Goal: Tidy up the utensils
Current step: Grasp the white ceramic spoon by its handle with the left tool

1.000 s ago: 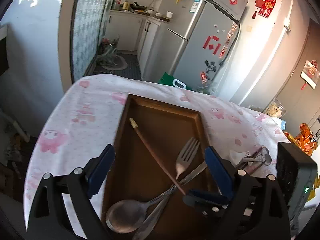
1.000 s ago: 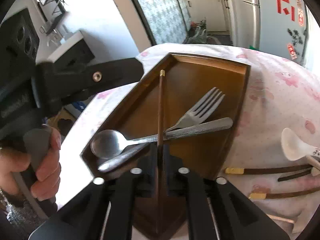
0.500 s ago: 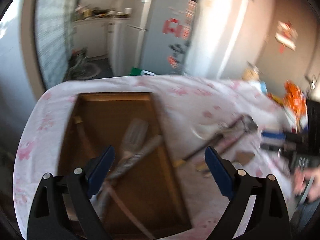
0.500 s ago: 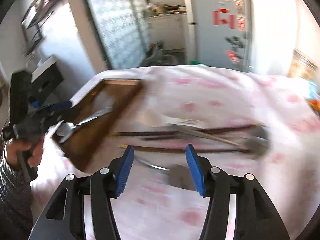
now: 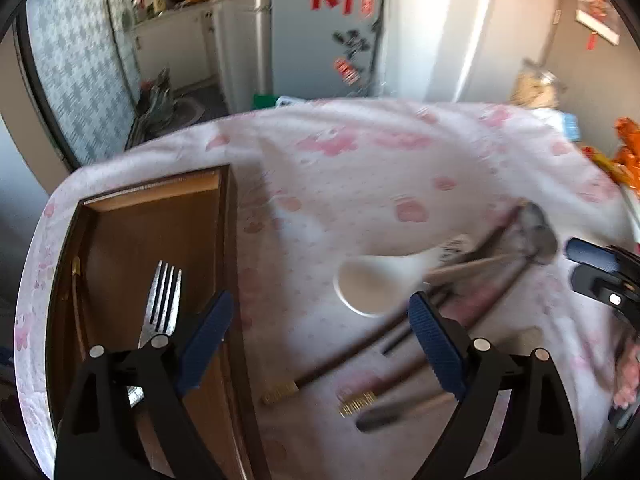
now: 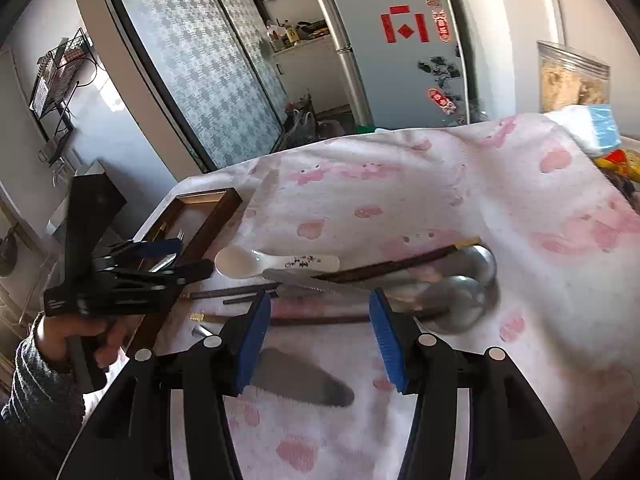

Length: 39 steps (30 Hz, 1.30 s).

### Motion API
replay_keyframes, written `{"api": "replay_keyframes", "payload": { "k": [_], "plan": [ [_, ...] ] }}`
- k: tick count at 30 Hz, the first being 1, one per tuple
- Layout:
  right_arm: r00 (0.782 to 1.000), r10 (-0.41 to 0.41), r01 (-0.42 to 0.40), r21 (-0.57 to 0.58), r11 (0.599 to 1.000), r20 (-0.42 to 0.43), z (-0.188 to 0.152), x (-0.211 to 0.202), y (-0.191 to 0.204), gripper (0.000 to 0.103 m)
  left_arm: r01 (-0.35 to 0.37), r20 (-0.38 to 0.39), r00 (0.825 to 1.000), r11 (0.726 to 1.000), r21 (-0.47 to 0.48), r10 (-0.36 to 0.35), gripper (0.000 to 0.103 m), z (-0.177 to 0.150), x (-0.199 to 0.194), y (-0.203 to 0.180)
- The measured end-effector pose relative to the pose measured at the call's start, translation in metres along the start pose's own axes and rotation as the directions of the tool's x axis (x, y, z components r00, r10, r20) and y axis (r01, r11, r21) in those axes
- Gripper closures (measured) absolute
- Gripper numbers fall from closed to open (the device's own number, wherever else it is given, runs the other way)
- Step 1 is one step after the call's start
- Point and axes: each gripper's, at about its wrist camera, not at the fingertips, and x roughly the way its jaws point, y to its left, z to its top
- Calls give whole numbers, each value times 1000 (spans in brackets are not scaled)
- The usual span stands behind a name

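A brown wooden tray (image 5: 224, 240) lies at the table's left; it also shows in the right wrist view (image 6: 216, 216). In it lie a fork (image 5: 162, 300) and a dark chopstick (image 5: 78, 312). Right of the tray lie a white ceramic spoon (image 5: 372, 284), dark gold-tipped chopsticks (image 5: 340, 360), a knife (image 6: 312, 284) and metal ladles (image 6: 460, 300). My left gripper (image 5: 320, 344) is open and empty over the tray's right rim and the chopsticks. My right gripper (image 6: 318, 340) is open and empty just above the pile of utensils.
A pink-patterned white cloth (image 6: 440, 200) covers the table. A fridge (image 6: 400, 40) and a patterned sliding door (image 6: 200, 60) stand behind. A food bag (image 6: 572, 80) and coloured items (image 6: 616, 156) sit at the far right edge.
My right gripper let go of the chopstick in the tray and swung right to the loose utensils. My left gripper also turned right, from over the tray to its right rim.
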Motion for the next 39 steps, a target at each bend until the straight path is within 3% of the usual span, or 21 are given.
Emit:
{"api": "replay_keyframes", "payload": {
  "k": [2, 5, 10, 14, 18, 21, 23, 25, 28, 35, 39],
  "plan": [
    [1000, 3, -3, -3, 1000, -3, 2, 3, 0, 51, -52, 3, 999, 999, 11, 52, 11, 4, 6, 1],
    [1000, 17, -17, -4, 1000, -4, 4, 9, 0, 51, -47, 5, 999, 998, -32, 47, 11, 8, 3, 10],
    [1000, 28, -28, 13, 1000, 2, 3, 12, -4, 51, -132, 26, 991, 991, -4, 132, 11, 13, -5, 12],
    [999, 39, -39, 17, 999, 12, 2, 11, -3, 51, 12, -10, 1000, 1000, -24, -13, 14, 10, -1, 9],
    [999, 33, -33, 18, 999, 13, 2, 12, -4, 51, 77, -64, 995, 997, -10, -77, 29, 6, 8, -6],
    [999, 34, -35, 19, 999, 17, 2, 11, -4, 51, 103, -105, 989, 994, -31, -105, 48, 8, 20, -8],
    [999, 31, -31, 17, 999, 18, 2, 12, -4, 51, 104, -109, 988, 994, -43, -108, 55, 9, 25, -7],
    [999, 31, -31, 19, 999, 15, 1, 13, -6, 51, 105, -101, 989, 993, -44, -109, 74, 9, 28, -8],
    [1000, 28, -28, 26, 999, 7, 0, 17, -7, 51, 100, -67, 993, 995, -20, -101, 90, 8, 22, -11],
    [999, 26, -24, 54, 998, -31, 1, 37, -5, 52, 81, 12, 997, 994, 79, -82, 96, -7, 0, -23],
    [993, 110, -103, 146, 984, -40, -1, 47, -7, 52, 74, 76, 994, 990, 118, -83, 98, -16, -16, -25]
  ]
}}
